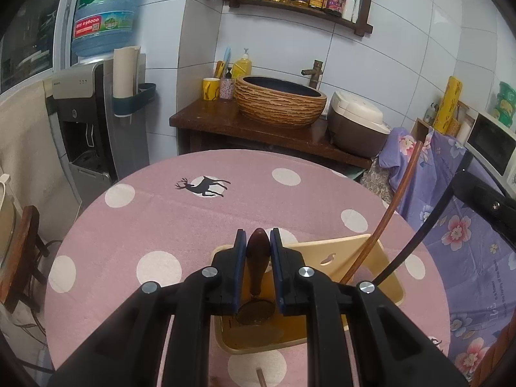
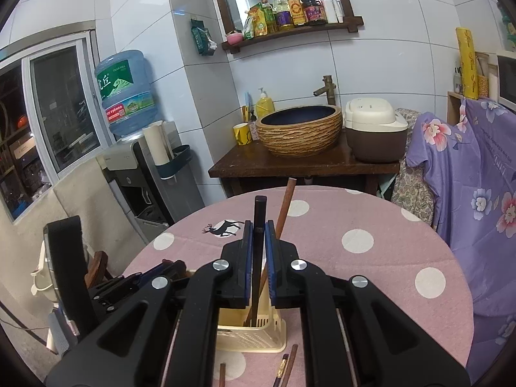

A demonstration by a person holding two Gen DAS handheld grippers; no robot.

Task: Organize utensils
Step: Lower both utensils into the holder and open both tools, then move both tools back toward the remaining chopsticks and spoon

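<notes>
My left gripper [image 1: 258, 238] is shut on the brown wooden handle of a spoon [image 1: 257, 254], whose round bowl hangs down inside a cream plastic utensil holder [image 1: 335, 251] on the pink dotted table [image 1: 161, 222]. My right gripper [image 2: 258, 225] is shut on a black chopstick [image 2: 259, 213] that stands upright in the same holder [image 2: 251, 332]. A brown chopstick [image 2: 285, 206] leans in the holder beside it; it also shows in the left wrist view [image 1: 387, 216]. Loose chopsticks [image 2: 287, 367] lie on the table in front of the holder.
Behind the table stands a dark wooden counter [image 2: 290, 164] with a woven basin [image 2: 301, 132] and a rice cooker [image 2: 375, 132]. A water dispenser [image 1: 84, 122] stands at the left. A chair draped in purple floral cloth [image 2: 477, 200] is at the right.
</notes>
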